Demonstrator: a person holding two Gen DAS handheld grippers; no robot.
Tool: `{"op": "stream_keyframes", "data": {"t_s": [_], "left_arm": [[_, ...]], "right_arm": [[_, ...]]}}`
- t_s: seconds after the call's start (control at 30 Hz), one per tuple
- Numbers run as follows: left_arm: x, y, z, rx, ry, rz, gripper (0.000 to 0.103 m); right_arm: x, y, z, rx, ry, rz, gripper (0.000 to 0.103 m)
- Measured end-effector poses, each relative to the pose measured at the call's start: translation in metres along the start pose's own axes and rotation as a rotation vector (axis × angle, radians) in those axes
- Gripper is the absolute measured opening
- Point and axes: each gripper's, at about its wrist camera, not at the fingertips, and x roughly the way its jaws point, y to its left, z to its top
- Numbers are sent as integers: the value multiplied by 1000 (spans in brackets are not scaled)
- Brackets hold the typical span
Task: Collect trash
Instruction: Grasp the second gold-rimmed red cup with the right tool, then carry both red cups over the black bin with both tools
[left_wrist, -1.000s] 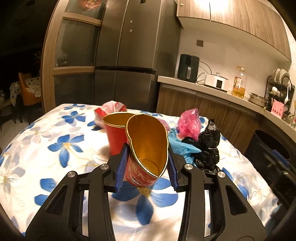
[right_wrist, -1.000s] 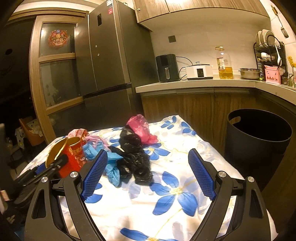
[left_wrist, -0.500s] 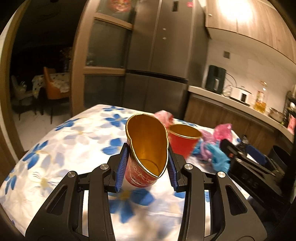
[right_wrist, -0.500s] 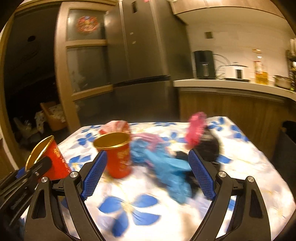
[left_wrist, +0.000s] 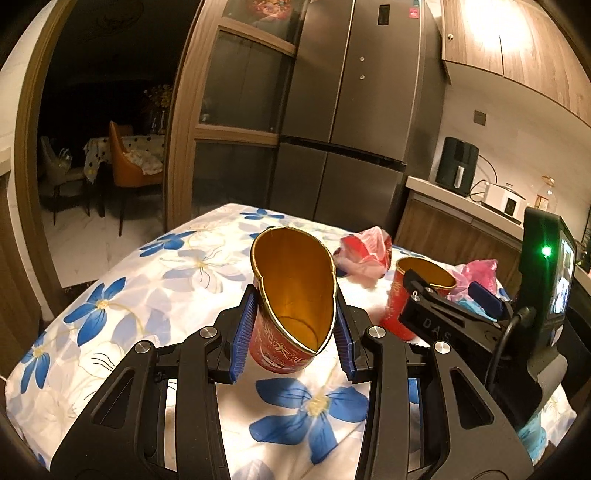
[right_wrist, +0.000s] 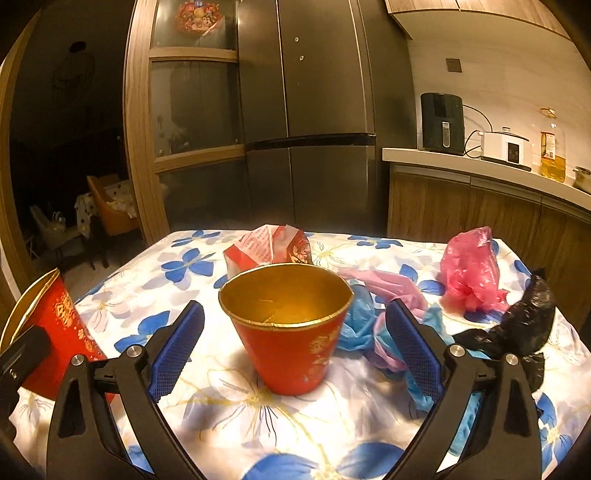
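Observation:
My left gripper (left_wrist: 293, 332) is shut on a squashed red paper cup (left_wrist: 291, 295) with a gold inside, held just above the flowered tablecloth (left_wrist: 147, 295); that cup also shows at the left edge of the right wrist view (right_wrist: 55, 325). My right gripper (right_wrist: 291, 343) is open, its blue pads on either side of a second upright red cup (right_wrist: 291, 328), not touching it. The second cup shows in the left wrist view (left_wrist: 410, 291) behind the right gripper.
Crumpled red wrapper (right_wrist: 269, 247), pink bag (right_wrist: 472, 269), black bag (right_wrist: 524, 328), and blue and lilac plastic (right_wrist: 369, 321) lie on the table behind and right of the cup. A fridge (right_wrist: 314, 110) and a counter (right_wrist: 480, 162) stand beyond.
Both grippers swung left. My right gripper moved from over the bags to around the second red cup. The left gripper still holds the squashed cup.

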Motion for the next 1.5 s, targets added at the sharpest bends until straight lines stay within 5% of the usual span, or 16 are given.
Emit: {"op": "stream_keyframes", "data": {"t_s": [0.17, 0.3, 0.4, 0.67, 1.5], "left_arm": [[5, 1, 1, 2, 16, -2, 38], [9, 1, 0, 4, 28, -6, 38], [11, 1, 0, 1, 36, -8, 38], [15, 0, 0, 4, 47, -6, 38], [-23, -49, -4, 58, 27, -57, 38]], "right_arm": [[12, 1, 1, 1, 30, 0, 95], [18, 0, -1, 2, 59, 11, 88], [22, 0, -2, 4, 77, 21, 74], [13, 0, -3, 1, 48, 34, 66], [-106, -64, 5, 110, -87, 52, 65]]}}
